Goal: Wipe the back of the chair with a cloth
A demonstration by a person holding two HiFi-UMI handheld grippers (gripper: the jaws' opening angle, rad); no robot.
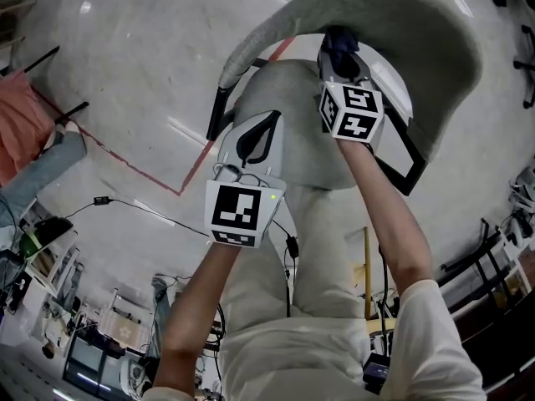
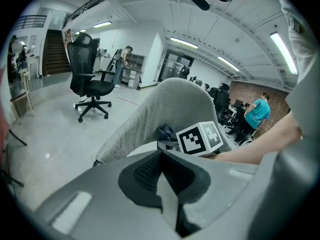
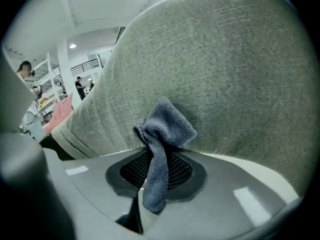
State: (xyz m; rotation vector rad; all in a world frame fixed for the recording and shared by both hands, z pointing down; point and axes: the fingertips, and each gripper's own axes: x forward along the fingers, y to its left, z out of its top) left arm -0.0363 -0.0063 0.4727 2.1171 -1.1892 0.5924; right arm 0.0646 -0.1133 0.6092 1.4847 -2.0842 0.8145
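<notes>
My right tool (image 1: 340,55) is clamped on the blue cloth (image 3: 167,125). A narrow strip is pinched between the jaws, and the bunched end sticks out at twelve o'clock from the tips. It looks to be touching the inner face of the grey chair back (image 3: 235,69). In the head view that contact is at about one o'clock from centre, with the seat (image 1: 292,140) below it.

My left tool (image 1: 253,140) sits at about seven o'clock from the right one, over the seat. Its jaws are together with nothing between them.

The main risk I see is the thin pinch. The back's weave is coarse, and dragging across it could tug the cloth free. If I push too hard, the tool's hard tips may meet the fabric instead of the cloth. Nothing braces the chair, so a firm stroke might turn it. I can't see its base.

Count:
- One cloth.
- Two tools.
- One chair in hand, with two black armrests (image 1: 219,107).
- One black office chair (image 2: 89,81) far off at ten o'clock in the left gripper view.
</notes>
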